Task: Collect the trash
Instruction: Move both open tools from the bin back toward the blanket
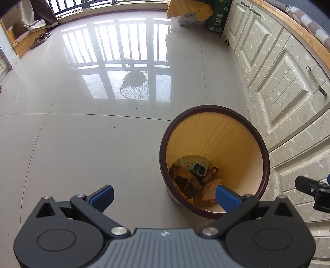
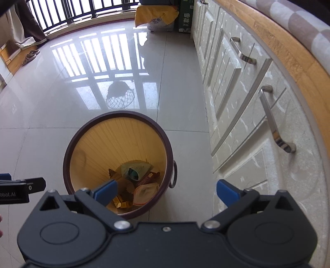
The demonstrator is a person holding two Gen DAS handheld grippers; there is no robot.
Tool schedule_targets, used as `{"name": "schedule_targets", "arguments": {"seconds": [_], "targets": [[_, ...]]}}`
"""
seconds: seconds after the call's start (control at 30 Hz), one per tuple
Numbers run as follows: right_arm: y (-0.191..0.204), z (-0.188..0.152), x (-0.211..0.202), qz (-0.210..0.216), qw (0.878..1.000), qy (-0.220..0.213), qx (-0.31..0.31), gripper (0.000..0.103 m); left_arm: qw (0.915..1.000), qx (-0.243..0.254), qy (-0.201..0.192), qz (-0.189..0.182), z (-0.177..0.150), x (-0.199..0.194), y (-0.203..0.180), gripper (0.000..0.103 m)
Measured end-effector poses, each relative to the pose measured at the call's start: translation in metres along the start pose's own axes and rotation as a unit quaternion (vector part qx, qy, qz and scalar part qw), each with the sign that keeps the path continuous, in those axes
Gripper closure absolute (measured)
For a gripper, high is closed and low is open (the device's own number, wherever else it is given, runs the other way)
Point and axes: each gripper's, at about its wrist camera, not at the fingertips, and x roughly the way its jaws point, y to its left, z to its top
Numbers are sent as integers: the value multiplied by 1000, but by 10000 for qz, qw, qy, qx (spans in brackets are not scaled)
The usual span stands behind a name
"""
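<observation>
One trash bin (image 1: 214,160), round, dark brown rim, yellow pleated liner, stands on the glossy tiled floor (image 1: 82,134) just beside the white cabinet fronts (image 1: 288,86). Lower right of the left wrist frame; lower centre-left of the right wrist frame.

Trash in the bin bottom (image 2: 136,181): one pale green plastic bag (image 2: 134,168), one whitish-orange wrapper (image 2: 145,191), one red-brown packet (image 2: 149,177), a few small yellow cartons (image 2: 121,204), and brown scraps I cannot count.

Left hand-held gripper (image 1: 164,194): jaws spread wide, nothing between the two blue pads; one pad overlaps the bin's near rim in frame. Right hand-held gripper (image 2: 167,191): likewise spread wide and empty, with one pad over the bin mouth and the other in front of the cabinets.

Background, upper frame: one pair of slippers (image 1: 41,39) upper left, one yellow-draped sack (image 1: 189,12) and one green box (image 1: 218,16) at top. Window railing is reflected in the floor.
</observation>
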Motion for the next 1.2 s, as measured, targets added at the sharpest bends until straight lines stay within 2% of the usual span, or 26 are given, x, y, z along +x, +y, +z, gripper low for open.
{"name": "schedule_targets", "arguments": {"seconds": [0.17, 0.4, 0.77, 1.07, 1.2], "targets": [[4, -5, -29, 27, 9998, -187, -77, 0, 9999, -101, -124, -22, -12, -25, 5, 0], [4, -12, -77, 145, 9985, -525, -34, 0, 9984, -239, -509, -33, -23, -75, 16, 0], [-10, -20, -165, 214, 9918, -1263, 20, 0, 9926, -50, -1192, -217, -37, -152, 2, 0], [-44, -25, -249, 3, 9782, -2073, 134, 0, 9798, 124, -1954, -418, -35, -219, -24, 0], [-68, -32, -280, -157, 9705, -2391, 252, 0, 9693, 302, -2362, -618, -34, -246, -45, 0]]}}
